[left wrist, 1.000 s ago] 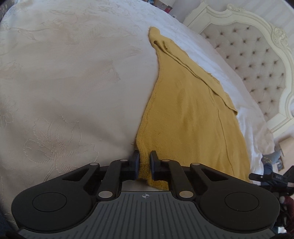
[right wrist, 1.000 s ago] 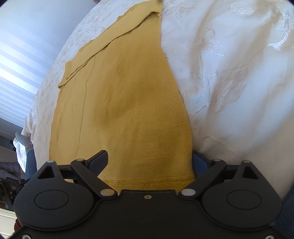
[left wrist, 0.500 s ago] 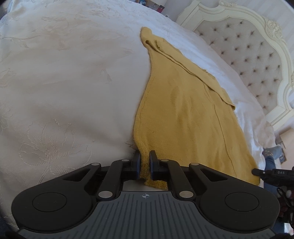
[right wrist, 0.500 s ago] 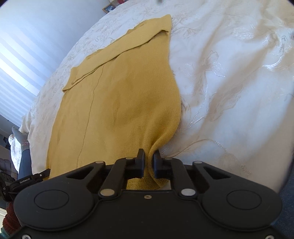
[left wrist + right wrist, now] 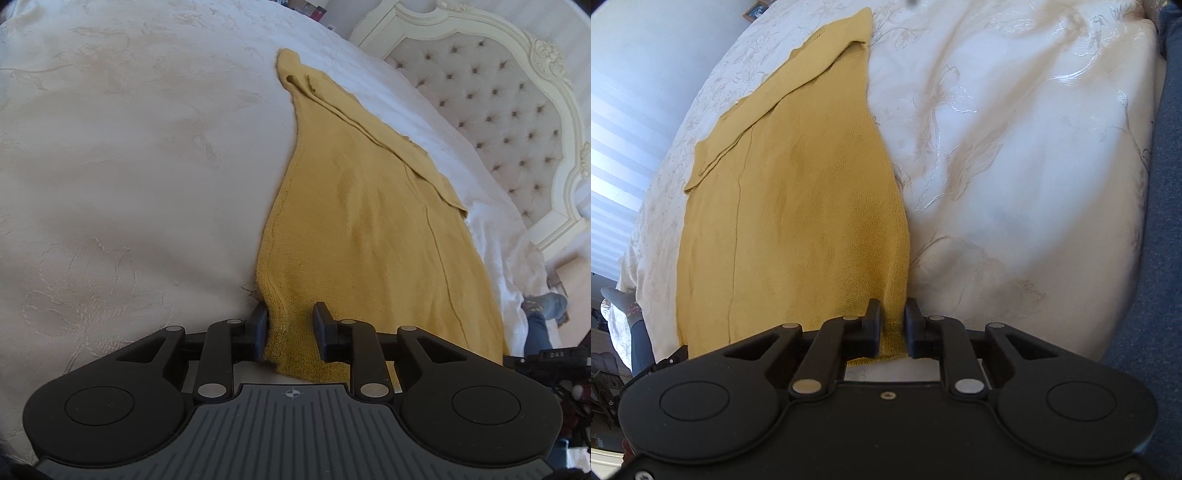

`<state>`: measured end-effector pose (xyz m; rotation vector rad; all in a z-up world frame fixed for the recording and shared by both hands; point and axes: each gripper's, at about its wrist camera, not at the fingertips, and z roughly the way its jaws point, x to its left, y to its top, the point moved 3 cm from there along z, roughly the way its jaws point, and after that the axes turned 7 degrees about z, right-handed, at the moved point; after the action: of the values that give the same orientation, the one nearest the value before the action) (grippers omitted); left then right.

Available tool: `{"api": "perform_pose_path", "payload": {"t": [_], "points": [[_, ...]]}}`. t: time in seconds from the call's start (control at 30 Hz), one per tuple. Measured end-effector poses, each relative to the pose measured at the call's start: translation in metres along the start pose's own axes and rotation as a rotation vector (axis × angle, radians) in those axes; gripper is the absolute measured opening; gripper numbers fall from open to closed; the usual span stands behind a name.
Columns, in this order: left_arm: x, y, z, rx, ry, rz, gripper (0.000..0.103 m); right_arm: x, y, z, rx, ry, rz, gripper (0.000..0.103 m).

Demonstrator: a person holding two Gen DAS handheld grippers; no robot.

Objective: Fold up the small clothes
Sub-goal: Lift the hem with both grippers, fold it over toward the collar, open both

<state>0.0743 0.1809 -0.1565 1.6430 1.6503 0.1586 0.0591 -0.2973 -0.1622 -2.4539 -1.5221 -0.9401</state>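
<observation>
- A yellow knit garment [image 5: 362, 229] lies flat on the white embroidered bedspread [image 5: 129, 177], its hem along the bed's near edge and its folded sleeve towards the far side.
- The left hand-held gripper [image 5: 290, 330] sits at the hem's left corner; its jaws are opening, a clear gap around the cloth between them.
- The right hand-held gripper [image 5: 893, 325] sits at the hem's right corner; its jaws are opening too, narrowly parted with the hem between them.
- A tufted headboard [image 5: 509, 110] stands at the bed's right end in the left wrist view.
</observation>
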Motion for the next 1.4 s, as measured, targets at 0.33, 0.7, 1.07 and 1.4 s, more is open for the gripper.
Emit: {"api": "perform_pose_path", "payload": {"t": [0.33, 0.7, 1.07, 1.4], "points": [[-0.018, 0.011, -0.023, -0.11, -0.072, 0.065, 0.004, 0.013, -0.002, -0.024, -0.129, 0.166, -0.067, 0.011], [-0.033, 0.08, -0.039, -0.288, -0.131, 0.014, 0.004, 0.02, 0.042, -0.059, -0.352, 0.39, 0.012, 0.011], [-0.043, 0.179, -0.01, -0.418, -0.132, 0.036, 0.004, 0.065, 0.156, -0.038, -0.496, 0.459, -0.004, 0.011], [-0.032, 0.255, 0.077, -0.38, -0.077, -0.012, 0.004, 0.093, 0.266, 0.039, -0.522, 0.346, 0.012, 0.011]]}}
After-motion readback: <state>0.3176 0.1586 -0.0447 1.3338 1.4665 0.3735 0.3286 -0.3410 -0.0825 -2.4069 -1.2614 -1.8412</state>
